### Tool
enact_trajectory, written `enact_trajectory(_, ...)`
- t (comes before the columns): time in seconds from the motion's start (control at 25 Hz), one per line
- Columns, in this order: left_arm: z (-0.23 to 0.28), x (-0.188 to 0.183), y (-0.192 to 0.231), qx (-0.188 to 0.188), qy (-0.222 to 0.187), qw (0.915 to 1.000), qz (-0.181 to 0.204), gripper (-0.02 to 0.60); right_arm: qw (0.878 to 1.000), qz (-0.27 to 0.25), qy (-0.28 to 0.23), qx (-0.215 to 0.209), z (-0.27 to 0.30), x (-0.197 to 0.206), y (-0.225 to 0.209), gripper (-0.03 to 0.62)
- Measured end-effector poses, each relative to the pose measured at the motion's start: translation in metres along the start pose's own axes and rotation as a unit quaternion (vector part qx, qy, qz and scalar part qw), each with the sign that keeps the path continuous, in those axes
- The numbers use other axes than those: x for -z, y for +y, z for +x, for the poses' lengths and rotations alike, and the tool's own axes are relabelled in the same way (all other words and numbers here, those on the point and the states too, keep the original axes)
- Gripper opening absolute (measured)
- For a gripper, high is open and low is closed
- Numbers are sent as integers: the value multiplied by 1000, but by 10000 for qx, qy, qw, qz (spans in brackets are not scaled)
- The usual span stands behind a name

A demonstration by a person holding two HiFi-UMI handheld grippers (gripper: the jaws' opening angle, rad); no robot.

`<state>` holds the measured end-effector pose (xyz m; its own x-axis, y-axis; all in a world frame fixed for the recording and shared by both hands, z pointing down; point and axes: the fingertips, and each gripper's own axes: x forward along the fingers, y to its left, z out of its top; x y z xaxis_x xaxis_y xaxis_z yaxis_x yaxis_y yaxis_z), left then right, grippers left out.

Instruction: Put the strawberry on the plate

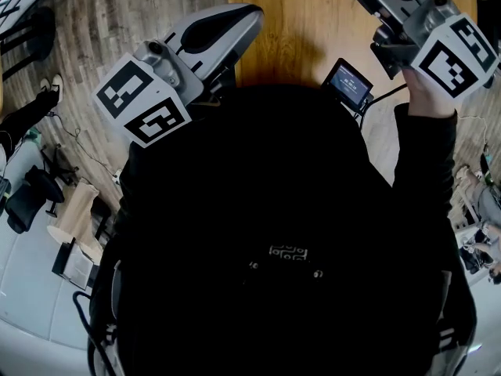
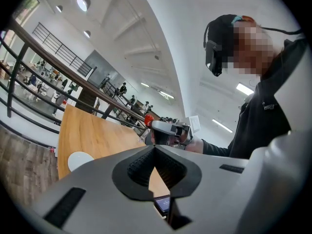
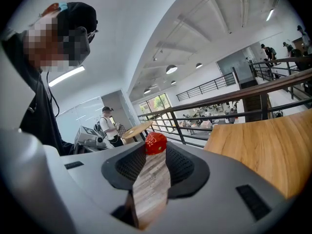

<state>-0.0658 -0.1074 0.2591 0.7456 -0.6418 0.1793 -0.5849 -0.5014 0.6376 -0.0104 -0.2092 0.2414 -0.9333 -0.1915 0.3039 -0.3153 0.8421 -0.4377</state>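
right gripper view: the strawberry (image 3: 156, 142) is bright red with a few pale specks, and its shape is blocky rather than pointed. it sits pinched at the very tips of the right gripper (image 3: 155, 148), one ribbed pad on each side, raised in the air. plank flooring shows through the gap below it. the wooden table (image 3: 263, 145) lies off to the right, with a railing (image 3: 234, 101) behind it. the strawberry's lower part is hidden between the pads.

left gripper view: the left gripper (image 2: 155, 148) has its tips pressed together with nothing between them. only a narrow slit opens lower down, and it shows table wood and part of a small screen (image 2: 163, 204). beyond the tips, the right gripper is held up over the table in the person's hand (image 2: 191, 144). the strawberry is a small red spot at its end, too small here for detail. a white plate (image 2: 79, 160) lies on the table near its close end, well apart from the strawberry. the gripper body cuts off the plate's lower edge.

head view: the person's dark torso (image 1: 290, 233) fills the middle. both grippers are raised in front of it, marker cubes toward the camera, left one lower. the right gripper's jaws run past the top edge, so neither strawberry nor plate can be made out here.
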Motion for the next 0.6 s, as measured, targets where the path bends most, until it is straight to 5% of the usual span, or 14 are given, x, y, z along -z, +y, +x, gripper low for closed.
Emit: enact_trajectory(0.6,1,14,-8,177,-3,9998,-49,0,9997,-23,255,-57,15,15,-13,135)
